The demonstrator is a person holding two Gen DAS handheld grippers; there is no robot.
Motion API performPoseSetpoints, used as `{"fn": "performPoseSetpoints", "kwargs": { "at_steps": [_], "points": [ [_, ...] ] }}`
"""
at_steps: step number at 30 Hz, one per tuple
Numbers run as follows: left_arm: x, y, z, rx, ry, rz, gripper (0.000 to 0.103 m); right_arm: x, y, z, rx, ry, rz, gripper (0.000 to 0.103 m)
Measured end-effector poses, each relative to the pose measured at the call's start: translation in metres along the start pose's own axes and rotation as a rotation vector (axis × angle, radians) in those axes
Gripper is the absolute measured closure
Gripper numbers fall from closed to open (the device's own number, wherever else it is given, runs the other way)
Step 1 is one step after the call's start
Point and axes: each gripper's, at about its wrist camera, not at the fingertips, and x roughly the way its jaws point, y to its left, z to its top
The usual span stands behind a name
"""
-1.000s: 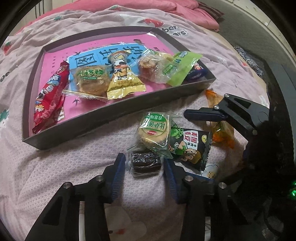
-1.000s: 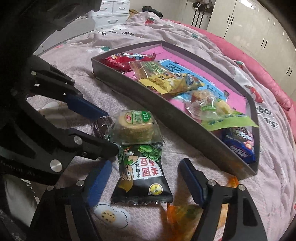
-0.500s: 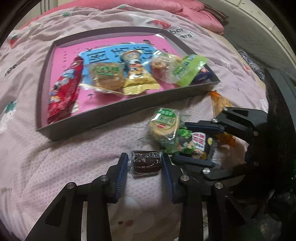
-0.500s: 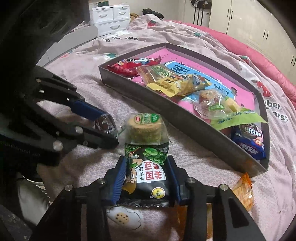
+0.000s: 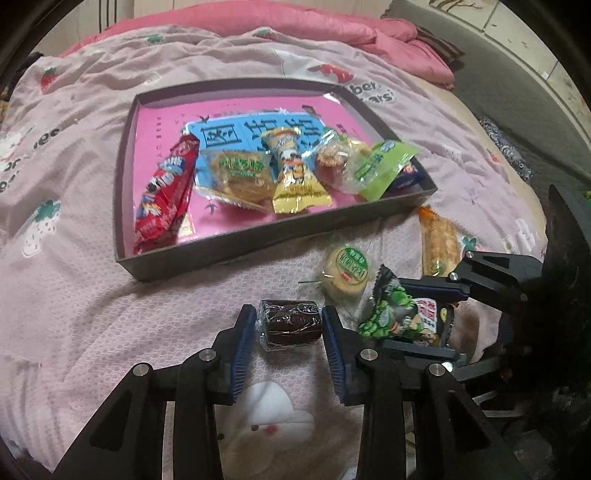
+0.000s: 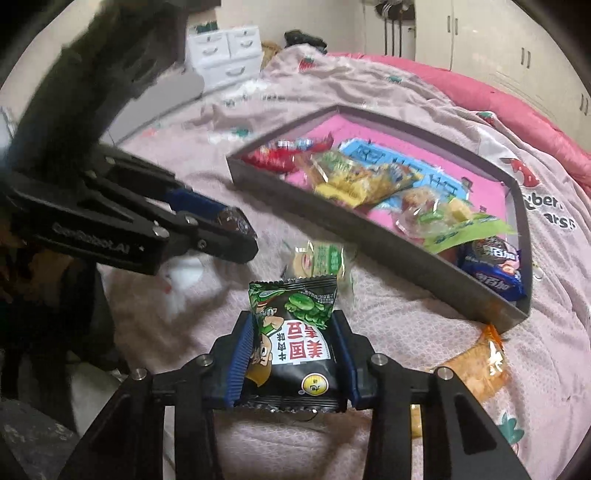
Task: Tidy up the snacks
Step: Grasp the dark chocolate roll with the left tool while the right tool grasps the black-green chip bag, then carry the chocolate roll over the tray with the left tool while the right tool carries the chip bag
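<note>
My left gripper (image 5: 289,325) is shut on a small dark chocolate cake in clear wrap (image 5: 290,324), lifted above the pink bedspread. My right gripper (image 6: 293,341) is shut on a black and green pea snack packet (image 6: 295,332), also raised; this packet shows at the right of the left wrist view (image 5: 402,319). A grey tray with a pink floor (image 5: 229,243) lies ahead holding several snacks. A round biscuit in a green-labelled wrap (image 5: 347,271) lies on the bed between the grippers and the tray.
An orange-wrapped snack (image 5: 439,240) lies on the bed by the tray's right corner, also in the right wrist view (image 6: 476,369). A pink quilt (image 5: 295,26) is bunched behind the tray. White drawers (image 6: 225,48) stand beyond the bed.
Both grippers closed on their snacks and lifted them off the bed. The view has pulled back from the tray, and the round biscuit stayed on the bedspread.
</note>
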Motion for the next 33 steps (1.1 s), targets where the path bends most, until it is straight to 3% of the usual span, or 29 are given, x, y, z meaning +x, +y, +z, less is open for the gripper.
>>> {"fn": "performPoseSetpoints", "kwargs": {
  "at_steps": [14, 33],
  "points": [
    [-0.025, -0.001, 0.007, -0.003, -0.088, 0.018, 0.066, -0.035, -0.012, 0.014, 0.085, -0.167, 0.019, 0.061],
    [-0.047, 0.003, 0.036, -0.044, -0.184, 0.038, 0.066, -0.074, -0.047, 0.029, 0.197, -0.361, -0.071, 0.061]
  ]
}}
